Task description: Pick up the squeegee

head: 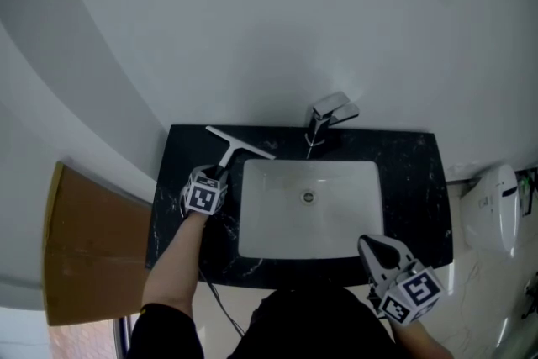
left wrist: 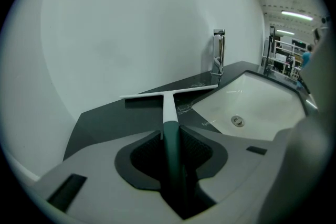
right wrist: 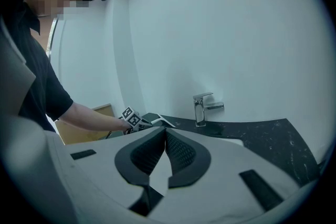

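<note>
**Squeegee pickup: reach made, grip and lift still to come**

The squeegee (head: pixel 233 150) lies flat on the black countertop (head: pixel 412 160). It sits on the left strip between the sink (head: pixel 336 219) and the left edge, near the back-left corner. Its handle runs back to front, slightly slanted. The blade end points toward the back edge and the dark grip end toward the front edge. The blade lies crosswise, roughly along the back edge. The left gripper (head: pixel 216 173) straddles the grip end, jaws apart, with the handle close between the pads and no clamping evident. The right gripper (head: pixel 364 242), jaws together and empty, hovers over the front-right corner. By this reading the reach is done, while closing and lifting remain.
</note>
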### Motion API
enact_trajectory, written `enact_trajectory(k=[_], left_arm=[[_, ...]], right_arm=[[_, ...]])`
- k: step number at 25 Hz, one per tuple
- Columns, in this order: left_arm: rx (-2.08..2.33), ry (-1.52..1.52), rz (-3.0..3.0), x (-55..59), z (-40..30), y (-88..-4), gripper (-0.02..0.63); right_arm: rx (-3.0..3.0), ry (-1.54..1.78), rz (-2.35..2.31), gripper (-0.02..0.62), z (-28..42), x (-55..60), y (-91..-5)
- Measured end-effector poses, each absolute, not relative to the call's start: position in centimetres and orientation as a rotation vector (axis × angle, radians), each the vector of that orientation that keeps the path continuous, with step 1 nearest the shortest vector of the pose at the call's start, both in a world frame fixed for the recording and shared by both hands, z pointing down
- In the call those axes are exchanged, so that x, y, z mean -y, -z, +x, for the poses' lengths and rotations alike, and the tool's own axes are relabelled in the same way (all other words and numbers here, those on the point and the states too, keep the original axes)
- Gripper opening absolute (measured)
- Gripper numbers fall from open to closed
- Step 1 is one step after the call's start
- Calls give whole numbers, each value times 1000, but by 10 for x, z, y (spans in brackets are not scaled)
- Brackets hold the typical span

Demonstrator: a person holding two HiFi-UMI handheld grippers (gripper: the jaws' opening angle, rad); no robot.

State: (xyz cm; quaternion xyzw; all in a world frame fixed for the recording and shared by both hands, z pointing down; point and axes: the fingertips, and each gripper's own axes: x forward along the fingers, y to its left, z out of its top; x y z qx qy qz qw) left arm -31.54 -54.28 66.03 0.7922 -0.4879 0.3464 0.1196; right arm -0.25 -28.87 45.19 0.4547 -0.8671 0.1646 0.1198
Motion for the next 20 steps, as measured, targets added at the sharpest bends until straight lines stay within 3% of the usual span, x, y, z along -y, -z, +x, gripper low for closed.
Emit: enact_trajectory(k=[1,12,20], left_arm=[[1429,-1015,2320,542,-315,-660,104],[1529,-986,2336,524,-310,-635,98],[1605,-869,2446,464,-275,-569,98]], right_arm=[[2533,-481,1330,2,-2,288,-452],[2543,-486,1329,2,15,262,-453],[2593,-464,1294,2,34,222,-447]])
